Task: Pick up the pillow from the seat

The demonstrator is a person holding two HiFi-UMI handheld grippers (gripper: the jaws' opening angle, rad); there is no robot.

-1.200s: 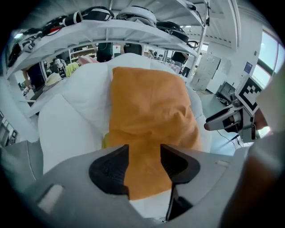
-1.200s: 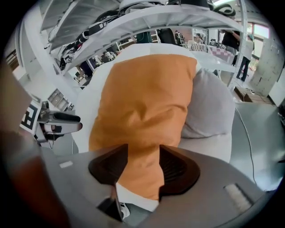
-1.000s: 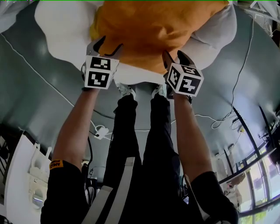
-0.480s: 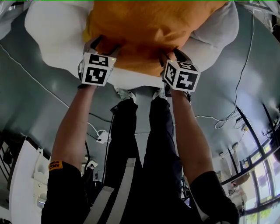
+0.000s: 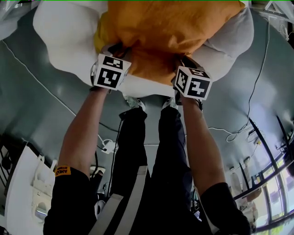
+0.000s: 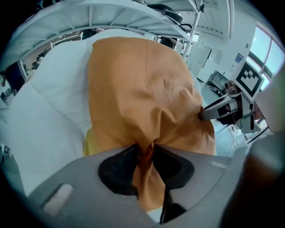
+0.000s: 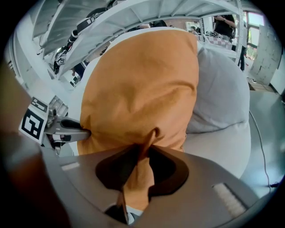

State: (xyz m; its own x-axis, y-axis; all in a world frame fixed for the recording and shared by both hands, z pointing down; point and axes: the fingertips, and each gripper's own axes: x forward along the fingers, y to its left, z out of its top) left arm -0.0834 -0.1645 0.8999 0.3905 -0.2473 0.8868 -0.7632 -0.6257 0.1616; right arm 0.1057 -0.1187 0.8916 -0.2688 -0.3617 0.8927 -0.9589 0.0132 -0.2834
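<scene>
An orange pillow (image 5: 161, 32) lies on a white cushioned seat (image 5: 64, 41). My left gripper (image 5: 115, 49) pinches the pillow's near edge at its left; in the left gripper view its jaws have just closed on a fold of the orange cloth (image 6: 144, 153). My right gripper (image 5: 183, 60) grips the same near edge further right, and in the right gripper view its jaws have also just closed on a ridge of the orange fabric (image 7: 147, 147). Each gripper shows in the other's view: the right gripper (image 6: 202, 116) and the left gripper (image 7: 87, 132) both press into the pillow.
A grey cushion (image 7: 218, 93) leans beside the pillow on the seat's right. The person's legs (image 5: 147, 151) stand close to the seat front. Cables (image 5: 239, 124) trail over the grey floor. White equipment (image 5: 27, 183) stands at lower left, with metal shelving (image 7: 133, 13) behind the seat.
Both grippers have come down onto the pillow's near edge and their jaws, spread wide a second ago, have shut on folds of the orange cloth.
</scene>
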